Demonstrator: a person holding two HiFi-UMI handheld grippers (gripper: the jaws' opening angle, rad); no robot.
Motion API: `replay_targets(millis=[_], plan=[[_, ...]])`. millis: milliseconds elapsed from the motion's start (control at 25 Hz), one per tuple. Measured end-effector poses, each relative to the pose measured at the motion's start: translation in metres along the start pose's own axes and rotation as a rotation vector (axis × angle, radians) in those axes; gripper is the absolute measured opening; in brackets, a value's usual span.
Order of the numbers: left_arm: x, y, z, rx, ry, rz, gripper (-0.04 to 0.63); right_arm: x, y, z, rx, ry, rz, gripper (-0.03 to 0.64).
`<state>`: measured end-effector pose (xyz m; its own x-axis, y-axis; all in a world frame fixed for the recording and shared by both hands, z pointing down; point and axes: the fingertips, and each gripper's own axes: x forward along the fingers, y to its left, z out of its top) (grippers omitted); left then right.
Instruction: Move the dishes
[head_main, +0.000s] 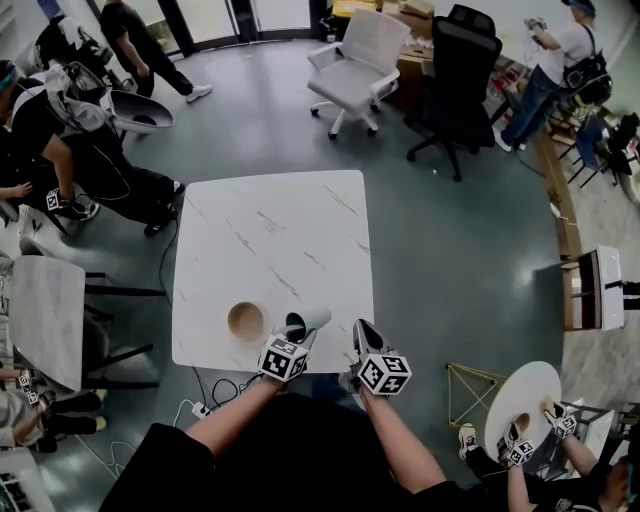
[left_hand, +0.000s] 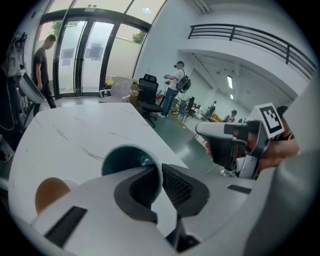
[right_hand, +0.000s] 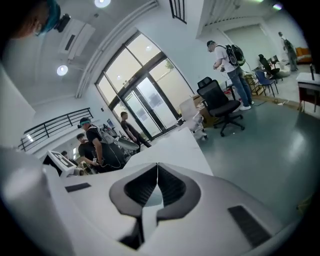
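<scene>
A white cup with a dark teal inside (head_main: 306, 322) lies tilted near the front edge of the white marble table (head_main: 270, 235). My left gripper (head_main: 296, 338) is shut on the cup's wall: in the left gripper view the cup's rim (left_hand: 125, 159) sits pinched between the pads of the left gripper (left_hand: 160, 181). A tan bowl (head_main: 245, 321) stands on the table just left of the cup, and the same bowl (left_hand: 49, 192) shows low at the left. My right gripper (head_main: 366, 336) hangs at the table's front right corner; its jaws (right_hand: 157, 176) are shut with nothing between them.
Two office chairs (head_main: 400, 70) stand beyond the table. People stand or sit at the far left (head_main: 70, 150) and far right (head_main: 555, 60). Another table (head_main: 45, 315) lies at the left, and a small round table (head_main: 525, 405) at the lower right. Cables (head_main: 215, 395) lie on the floor.
</scene>
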<state>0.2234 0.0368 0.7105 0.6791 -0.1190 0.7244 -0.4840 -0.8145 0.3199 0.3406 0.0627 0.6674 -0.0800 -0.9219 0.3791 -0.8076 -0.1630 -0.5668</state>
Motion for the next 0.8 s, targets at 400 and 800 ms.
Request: replay_targets(millis=[400,800], plan=[[0.027,-0.007,-0.005,0.068,0.123,0.061,0.040,0.013,0.021,-0.002,-0.109,0.017,0.082,0.018],[0.039,-0.029,-0.013,0.166,0.139,0.031,0.040,0.001,0.012,-0.015,-0.129,0.053,0.081,0.018]])
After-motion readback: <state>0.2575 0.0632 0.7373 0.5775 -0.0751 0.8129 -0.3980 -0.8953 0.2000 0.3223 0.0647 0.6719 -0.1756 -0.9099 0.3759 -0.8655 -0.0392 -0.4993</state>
